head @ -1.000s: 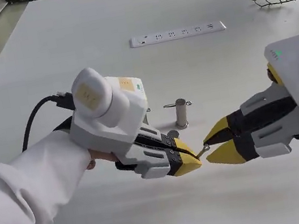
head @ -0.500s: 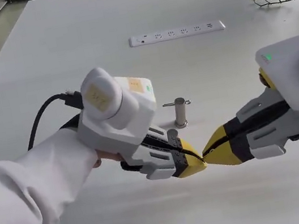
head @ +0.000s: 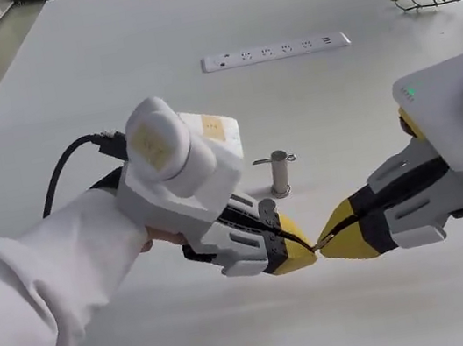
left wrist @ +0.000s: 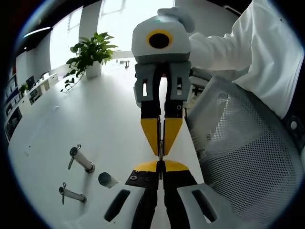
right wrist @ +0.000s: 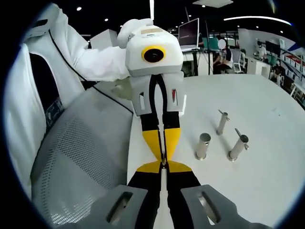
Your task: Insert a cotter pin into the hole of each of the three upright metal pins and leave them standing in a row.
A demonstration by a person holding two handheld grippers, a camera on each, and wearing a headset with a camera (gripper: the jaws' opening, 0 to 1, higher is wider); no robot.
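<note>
Each handheld unit, the left gripper (head: 303, 256) and the right gripper (head: 327, 241), has a white moulded housing, light-grey slotted jaw covers, black jaw arms and wedge-shaped yellow tips. The left gripper carries a pale yellow label (head: 210, 126) on its top face and a black cable (head: 84, 143) at its rear. The right gripper has a small green indicator light (head: 411, 92). Screws (left wrist: 132, 178) fasten the black jaw arms, and the person wears a white long sleeve (head: 47, 293).

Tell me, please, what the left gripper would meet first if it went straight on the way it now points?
The right gripper: it faces the left gripper tip to tip, both apparently shut on the cotter pin between them, with hardly any gap.
</note>
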